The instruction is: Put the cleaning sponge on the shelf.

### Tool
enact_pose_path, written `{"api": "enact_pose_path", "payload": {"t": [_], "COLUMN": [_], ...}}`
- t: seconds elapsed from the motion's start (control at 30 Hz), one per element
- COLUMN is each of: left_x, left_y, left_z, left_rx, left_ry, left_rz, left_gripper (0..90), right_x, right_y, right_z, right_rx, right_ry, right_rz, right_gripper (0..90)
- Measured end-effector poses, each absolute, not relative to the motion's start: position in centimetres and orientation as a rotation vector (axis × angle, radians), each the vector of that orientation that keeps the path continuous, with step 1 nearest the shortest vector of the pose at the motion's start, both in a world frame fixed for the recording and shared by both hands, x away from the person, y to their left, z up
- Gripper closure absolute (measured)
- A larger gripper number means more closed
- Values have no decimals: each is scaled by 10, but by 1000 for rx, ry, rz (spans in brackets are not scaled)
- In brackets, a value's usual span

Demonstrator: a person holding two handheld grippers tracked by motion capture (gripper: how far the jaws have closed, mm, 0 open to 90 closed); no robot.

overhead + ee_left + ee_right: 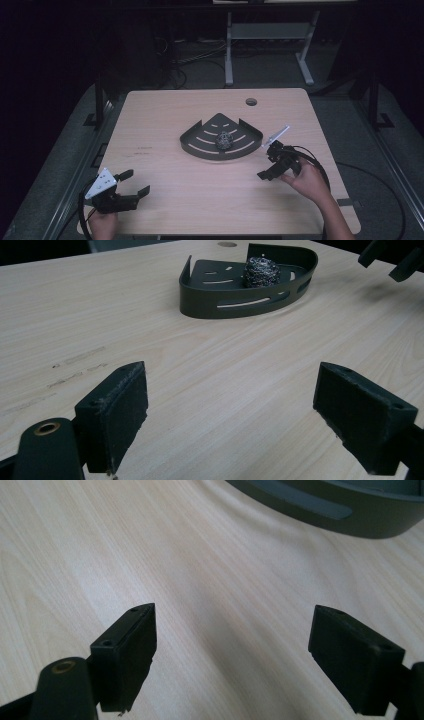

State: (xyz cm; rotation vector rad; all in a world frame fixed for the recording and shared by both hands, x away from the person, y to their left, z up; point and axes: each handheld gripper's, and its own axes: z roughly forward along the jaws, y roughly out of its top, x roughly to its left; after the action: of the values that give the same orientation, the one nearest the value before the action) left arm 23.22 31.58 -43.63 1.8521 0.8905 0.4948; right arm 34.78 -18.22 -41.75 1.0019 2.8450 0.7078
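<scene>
A dark corner-shaped rack (200,145) lies mid-table with a ball of steel wool (224,140) inside it. The left gripper view has the rack (210,307) and the steel wool (261,272) straight ahead, some way off. My left gripper (134,182) rests near the table's front left corner, open, with bare wood between its jaws (230,415). My right gripper (267,161) hovers just right of the rack's front edge, open and pointing down at the wood (230,655); the rack's rim (350,522) crosses the top of the right gripper view.
The light wood table (165,120) has a round cable hole (251,102) at its far edge. Cables trail from both grippers off the table's sides. Beyond the table stand a white desk frame (229,50) and dark floor cables.
</scene>
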Motion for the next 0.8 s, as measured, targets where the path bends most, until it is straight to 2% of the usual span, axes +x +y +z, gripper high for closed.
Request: {"api": "enact_pose_path", "payload": {"t": [0.8], "left_x": [233], "left_y": [315], "left_z": [-437], "left_rx": [1854], "left_ry": [889], "left_rz": [496], "left_gripper": [137], "right_x": [318], "right_y": [-202], "right_z": [-428], "right_rx": [1026], "right_ry": [2835], "right_rz": [729], "right_gripper": [189]}}
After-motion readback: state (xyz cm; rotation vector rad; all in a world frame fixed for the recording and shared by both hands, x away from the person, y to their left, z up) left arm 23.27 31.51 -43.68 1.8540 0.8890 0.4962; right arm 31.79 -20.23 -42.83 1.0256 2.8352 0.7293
